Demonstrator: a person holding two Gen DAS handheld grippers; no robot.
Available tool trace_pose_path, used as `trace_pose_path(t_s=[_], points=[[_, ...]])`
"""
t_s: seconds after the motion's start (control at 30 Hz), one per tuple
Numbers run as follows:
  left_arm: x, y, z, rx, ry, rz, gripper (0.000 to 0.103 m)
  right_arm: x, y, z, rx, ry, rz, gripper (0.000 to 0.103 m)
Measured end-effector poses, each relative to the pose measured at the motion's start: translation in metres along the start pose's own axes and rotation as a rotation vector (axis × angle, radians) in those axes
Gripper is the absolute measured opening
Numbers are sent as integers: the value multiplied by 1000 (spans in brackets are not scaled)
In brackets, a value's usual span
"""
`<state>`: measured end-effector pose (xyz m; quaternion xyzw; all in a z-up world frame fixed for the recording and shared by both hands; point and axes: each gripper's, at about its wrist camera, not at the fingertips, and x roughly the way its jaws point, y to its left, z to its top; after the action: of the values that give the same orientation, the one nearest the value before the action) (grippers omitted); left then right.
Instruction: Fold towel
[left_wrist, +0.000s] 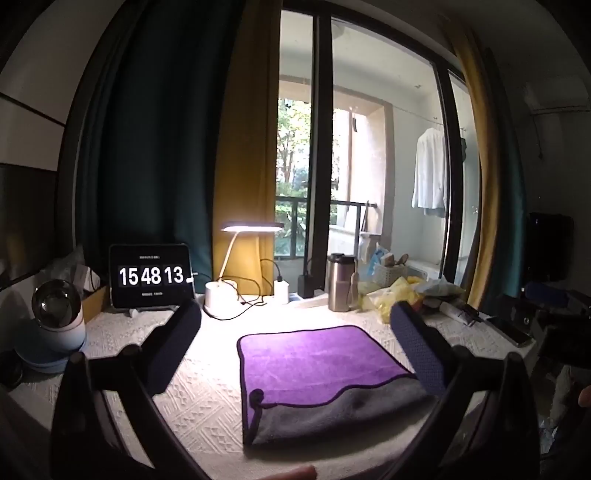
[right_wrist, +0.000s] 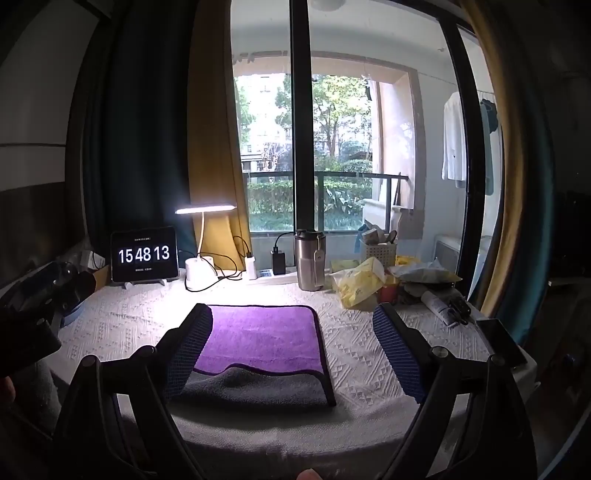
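While both hand-held grippers (left_wrist: 295, 325) (right_wrist: 291, 325) gape empty, folded towel (left_wrist: 314, 362), globe camera (left_wrist: 55, 314) left-view only.

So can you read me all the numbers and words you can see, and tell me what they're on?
"15 48 13": big white digits on the black tablet screen, standing at the back of the table, left of the lamp.
Small lines above and below those digits: too tiny and blurred to read.
Tag hanging on the steel tumbler: no text can be made out.
White tube at the right: print too small to read.
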<state>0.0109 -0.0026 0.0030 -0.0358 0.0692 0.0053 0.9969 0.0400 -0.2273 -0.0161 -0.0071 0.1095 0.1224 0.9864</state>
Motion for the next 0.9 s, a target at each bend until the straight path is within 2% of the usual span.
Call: trace_pose_path(t_s=[0.17,0.9], points=[[4,9,-10,-4,-6,-6,103,9,3,4,2,28,0,91],[0,4,-13,10,5,-14,103,11,2,0,3,44,2,91]])
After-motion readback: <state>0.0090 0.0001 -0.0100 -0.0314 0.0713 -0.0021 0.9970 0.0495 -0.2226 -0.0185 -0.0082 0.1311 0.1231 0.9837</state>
